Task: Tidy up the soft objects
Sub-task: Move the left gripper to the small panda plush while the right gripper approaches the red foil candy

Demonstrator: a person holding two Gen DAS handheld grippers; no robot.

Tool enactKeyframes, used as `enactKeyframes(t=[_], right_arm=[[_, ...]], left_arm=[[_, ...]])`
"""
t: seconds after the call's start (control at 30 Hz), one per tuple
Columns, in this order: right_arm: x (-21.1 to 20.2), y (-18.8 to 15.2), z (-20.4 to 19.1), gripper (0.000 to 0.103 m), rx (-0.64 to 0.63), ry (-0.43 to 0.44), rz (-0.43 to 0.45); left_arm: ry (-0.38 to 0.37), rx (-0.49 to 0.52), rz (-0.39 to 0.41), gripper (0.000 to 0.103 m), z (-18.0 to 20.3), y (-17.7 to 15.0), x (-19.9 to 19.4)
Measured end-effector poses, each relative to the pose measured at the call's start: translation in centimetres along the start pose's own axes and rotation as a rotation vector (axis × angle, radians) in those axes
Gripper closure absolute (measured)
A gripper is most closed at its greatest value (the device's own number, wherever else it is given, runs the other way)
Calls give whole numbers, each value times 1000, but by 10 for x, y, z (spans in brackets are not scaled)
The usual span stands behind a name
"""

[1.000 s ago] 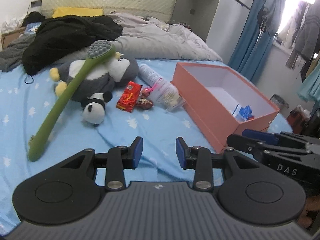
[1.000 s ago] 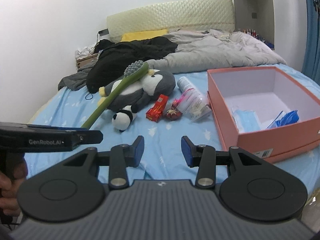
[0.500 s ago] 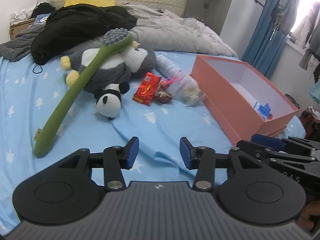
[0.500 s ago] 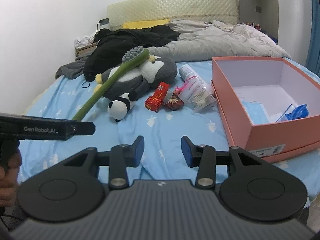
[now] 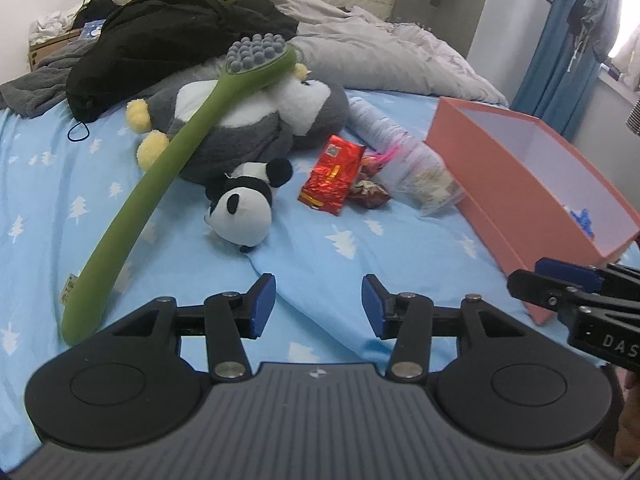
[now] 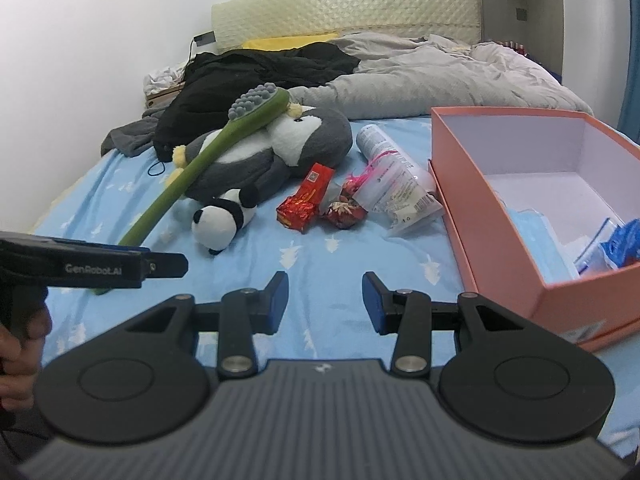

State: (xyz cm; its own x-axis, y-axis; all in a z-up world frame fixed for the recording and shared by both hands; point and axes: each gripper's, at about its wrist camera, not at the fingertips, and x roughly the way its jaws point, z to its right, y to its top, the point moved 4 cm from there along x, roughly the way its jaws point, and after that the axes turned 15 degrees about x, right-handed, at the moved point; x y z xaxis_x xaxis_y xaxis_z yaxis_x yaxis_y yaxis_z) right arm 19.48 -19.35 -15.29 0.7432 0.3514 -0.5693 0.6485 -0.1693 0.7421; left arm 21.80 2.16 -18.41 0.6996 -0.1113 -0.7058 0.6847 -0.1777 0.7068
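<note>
A small panda plush (image 5: 245, 206) (image 6: 222, 218) lies on the blue bed sheet in front of a big grey penguin plush (image 5: 256, 120) (image 6: 276, 148). A long green brush (image 5: 160, 184) (image 6: 208, 160) leans across the penguin. An open pink box (image 5: 532, 176) (image 6: 532, 200) stands at the right. My left gripper (image 5: 319, 304) is open and empty, over the sheet short of the panda. My right gripper (image 6: 325, 300) is open and empty, near the box's front left corner.
A red snack packet (image 5: 333, 174) (image 6: 306, 202), a small wrapped sweet (image 6: 344, 210) and clear plastic bags (image 6: 394, 184) lie between the plushes and the box. Blue items (image 6: 624, 242) lie in the box. Black clothing (image 5: 168, 32) and a grey duvet (image 6: 440, 76) lie at the back.
Both grippers have moved forward over the bed toward the plushes and packets, which now look larger. The left view has swung left. Both stay open.
</note>
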Motion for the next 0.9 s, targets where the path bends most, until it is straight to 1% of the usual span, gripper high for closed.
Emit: enactKeyframes(t=[0.17, 0.23, 0.37, 0.5, 0.63, 0.77, 0.83, 0.9], right_arm=[[19, 5, 0, 59, -15, 10, -1], [28, 7, 0, 59, -21, 15, -1], [49, 11, 0, 59, -17, 21, -12], [73, 15, 0, 59, -19, 23, -16], [97, 14, -1, 59, -16, 29, -39], [122, 15, -4, 59, -28, 25, -47], [135, 18, -3, 59, -19, 9, -43], [148, 23, -2, 59, -4, -15, -31]], left_arm=[[23, -16, -3, 47, -11, 0, 26], [43, -14, -6, 45, -14, -1, 36], [62, -40, -8, 44, -24, -3, 55], [93, -42, -9, 42, -34, -4, 71], [118, -62, -7, 39, -48, -3, 82], [114, -118, 20, 36, -63, 2, 88], [101, -130, 45, 30, -67, 7, 90], [89, -138, 64, 28, -70, 12, 92]])
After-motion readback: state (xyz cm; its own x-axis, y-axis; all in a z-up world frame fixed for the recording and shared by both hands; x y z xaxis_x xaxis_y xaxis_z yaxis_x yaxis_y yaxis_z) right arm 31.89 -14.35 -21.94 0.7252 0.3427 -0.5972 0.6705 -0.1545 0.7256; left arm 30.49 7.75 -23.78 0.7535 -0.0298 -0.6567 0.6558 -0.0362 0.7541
